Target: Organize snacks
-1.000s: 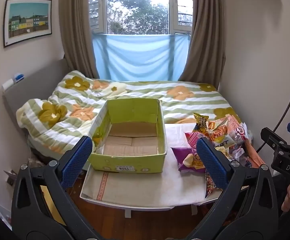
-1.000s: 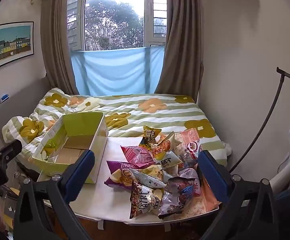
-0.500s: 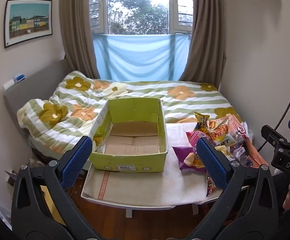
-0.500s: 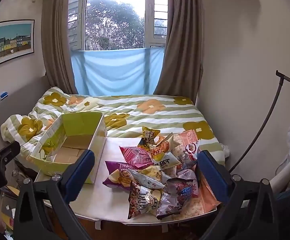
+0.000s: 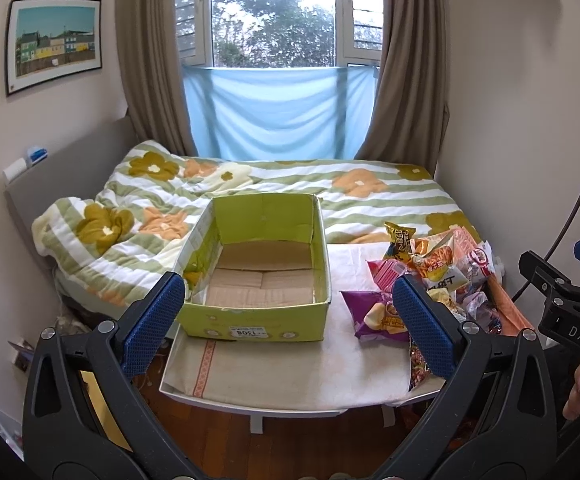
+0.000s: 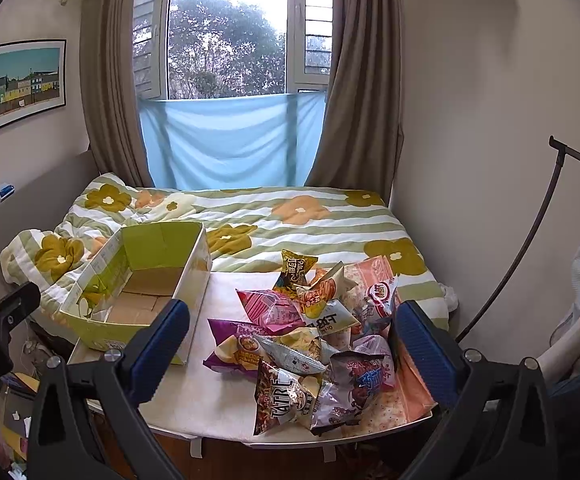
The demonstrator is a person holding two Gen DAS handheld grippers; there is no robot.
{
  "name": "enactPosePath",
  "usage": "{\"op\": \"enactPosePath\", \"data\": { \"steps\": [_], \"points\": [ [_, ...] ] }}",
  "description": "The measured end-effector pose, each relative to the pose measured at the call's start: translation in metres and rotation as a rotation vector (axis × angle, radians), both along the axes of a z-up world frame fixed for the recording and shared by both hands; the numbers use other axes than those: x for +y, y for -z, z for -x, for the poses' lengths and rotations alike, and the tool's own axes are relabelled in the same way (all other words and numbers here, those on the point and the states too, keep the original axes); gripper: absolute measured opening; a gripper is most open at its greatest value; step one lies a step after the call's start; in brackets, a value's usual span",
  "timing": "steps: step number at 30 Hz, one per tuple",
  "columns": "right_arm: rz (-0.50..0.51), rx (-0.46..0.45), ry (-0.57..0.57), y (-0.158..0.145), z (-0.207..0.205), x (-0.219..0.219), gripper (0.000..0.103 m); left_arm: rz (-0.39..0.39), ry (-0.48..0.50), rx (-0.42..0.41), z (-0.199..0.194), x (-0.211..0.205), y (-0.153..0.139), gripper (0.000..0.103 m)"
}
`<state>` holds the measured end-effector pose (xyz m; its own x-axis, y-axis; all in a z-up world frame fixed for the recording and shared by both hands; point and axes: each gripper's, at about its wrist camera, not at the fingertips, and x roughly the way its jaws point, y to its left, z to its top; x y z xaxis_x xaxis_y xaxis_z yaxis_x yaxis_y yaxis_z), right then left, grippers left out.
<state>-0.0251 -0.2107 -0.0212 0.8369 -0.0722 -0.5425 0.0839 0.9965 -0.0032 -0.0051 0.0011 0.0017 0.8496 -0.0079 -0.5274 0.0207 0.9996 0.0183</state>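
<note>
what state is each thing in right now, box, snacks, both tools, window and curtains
cardboard box: open-topped, nothing inside, upright on the table
snack bags: piled loose on the table beside the box, none boxed
left tool: open, holding nothing
right tool: open, holding nothing
window: one sash ajar
curtains: drawn aside

Soft daylight from the overexposed window (image 5: 276,12); sharp, fisheye-bent edges.
</note>
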Motion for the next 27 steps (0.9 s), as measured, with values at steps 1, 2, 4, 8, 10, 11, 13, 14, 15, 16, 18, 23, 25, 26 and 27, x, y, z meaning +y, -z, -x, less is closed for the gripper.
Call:
{"op": "enactPosePath", "data": {
  "steps": [1, 2, 4, 8, 10, 11, 13, 14, 15, 16, 18, 23, 25, 26, 27],
  "points": [
    [-0.002, 0.0, 0.0, 0.0, -0.0002, -0.0003, 0.103, 0.0, 0.0, 0.0, 0.0003, 0.0002, 0.0, 0.103],
    [-0.003, 0.001, -0.002, 0.0, -0.0002, -0.0003, 0.103, 0.0, -0.002, -0.001, 0.0005, 0.0001, -0.0003, 0.103],
    [-0.001, 0.001, -0.002, -0.0005, 0.0003, 0.0004, 0.103, 0.001, -0.002, -0.003, 0.001, -0.0002, -0.0006, 0.103],
    [0.0, 0.003, -0.006, -0.0017, 0.0004, 0.0008, 0.103, 0.003, -0.003, -0.003, 0.0013, 0.0008, -0.0015, 0.103],
    [0.001, 0.004, -0.007, -0.002, 0.0001, 0.0007, 0.103, 0.005, -0.003, -0.007, 0.002, 0.0001, -0.0014, 0.103],
    [0.002, 0.003, -0.006, -0.0022, 0.0001, 0.0007, 0.103, 0.006, -0.004, -0.008, 0.0022, -0.0001, -0.0018, 0.103],
    [0.003, 0.002, -0.005, -0.0022, 0.0, 0.0007, 0.103, 0.004, -0.005, -0.009, 0.0031, -0.0011, -0.002, 0.103],
    [0.003, 0.001, -0.005, -0.0026, -0.0001, 0.0006, 0.103, 0.004, -0.004, -0.007, 0.0027, -0.0016, -0.002, 0.103],
    [0.004, 0.0, -0.004, -0.0032, 0.0001, 0.0005, 0.103, 0.004, -0.004, -0.003, 0.003, -0.0008, -0.0018, 0.103],
    [0.007, -0.002, -0.003, -0.0036, 0.0006, 0.0006, 0.103, 0.005, -0.002, 0.002, 0.0025, -0.0006, -0.0016, 0.103],
    [0.009, -0.002, -0.004, -0.0038, 0.0003, -0.0003, 0.103, 0.008, -0.001, 0.009, 0.002, -0.0009, -0.0008, 0.103],
    [0.008, -0.002, 0.002, -0.0031, 0.0004, -0.0018, 0.103, 0.005, 0.002, 0.01, 0.0009, 0.0001, -0.002, 0.103],
    [0.01, 0.0, 0.001, -0.0032, 0.0002, -0.0021, 0.103, 0.001, 0.001, 0.006, 0.0013, -0.0003, -0.0029, 0.103],
    [0.011, 0.0, 0.0, -0.0031, 0.0003, -0.002, 0.103, -0.002, -0.001, 0.004, 0.0014, 0.0, -0.0032, 0.103],
    [0.012, 0.0, 0.0, -0.0033, 0.0006, -0.0013, 0.103, -0.001, -0.001, 0.003, 0.0013, 0.0, -0.0034, 0.103]
  ]
}}
